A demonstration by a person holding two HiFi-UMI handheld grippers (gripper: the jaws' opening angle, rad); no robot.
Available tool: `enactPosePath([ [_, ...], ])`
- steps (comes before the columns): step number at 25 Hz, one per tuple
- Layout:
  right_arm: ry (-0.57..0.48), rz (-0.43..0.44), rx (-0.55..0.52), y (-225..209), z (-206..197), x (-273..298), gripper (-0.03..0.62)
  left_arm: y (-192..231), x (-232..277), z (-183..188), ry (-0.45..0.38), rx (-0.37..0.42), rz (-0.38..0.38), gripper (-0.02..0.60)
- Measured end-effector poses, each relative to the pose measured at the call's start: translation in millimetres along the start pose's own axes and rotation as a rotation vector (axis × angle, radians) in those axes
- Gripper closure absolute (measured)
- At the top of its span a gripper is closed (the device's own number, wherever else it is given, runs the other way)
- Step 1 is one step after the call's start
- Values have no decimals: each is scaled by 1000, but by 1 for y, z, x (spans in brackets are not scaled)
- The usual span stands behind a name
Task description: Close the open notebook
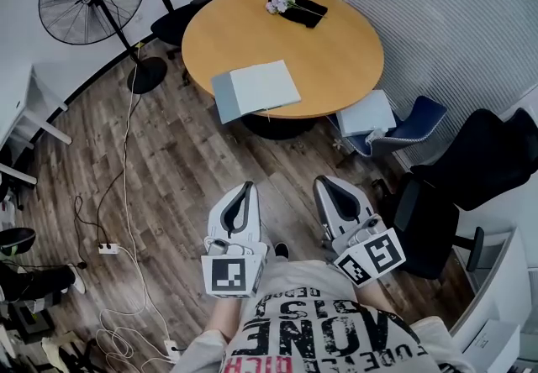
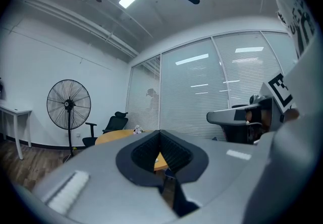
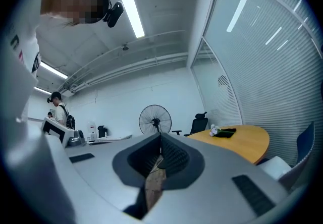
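Evidently the reach has not started: the person holds the left gripper (image 1: pixel 245 188) and right gripper (image 1: pixel 324 182) level at the waist, both pinched together on nothing, because the open notebook (image 1: pixel 256 88) lies well ahead, at the round table's (image 1: pixel 336 60) near edge.

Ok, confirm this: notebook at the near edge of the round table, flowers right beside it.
Wrong on the flowers: the head view shows them at the far edge of the table, well apart from the notebook, which does lie at the near edge.
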State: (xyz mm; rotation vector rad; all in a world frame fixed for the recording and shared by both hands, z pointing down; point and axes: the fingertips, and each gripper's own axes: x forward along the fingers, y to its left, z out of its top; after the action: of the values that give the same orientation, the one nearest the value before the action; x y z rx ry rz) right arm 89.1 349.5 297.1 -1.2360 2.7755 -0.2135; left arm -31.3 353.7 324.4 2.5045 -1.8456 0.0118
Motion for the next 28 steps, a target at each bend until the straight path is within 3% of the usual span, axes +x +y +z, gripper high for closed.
enactPosePath([
  [11,25,-33,16,-18,-11,29,582,26,25,-10,31,-16,-11,569],
  [18,44,-77,17,-43,-4,78,582,51,77,-5,49,9,-124,569],
  [28,53,-104,24,-62,-4,145,582,86,126,-6,92,-17,-249,568],
])
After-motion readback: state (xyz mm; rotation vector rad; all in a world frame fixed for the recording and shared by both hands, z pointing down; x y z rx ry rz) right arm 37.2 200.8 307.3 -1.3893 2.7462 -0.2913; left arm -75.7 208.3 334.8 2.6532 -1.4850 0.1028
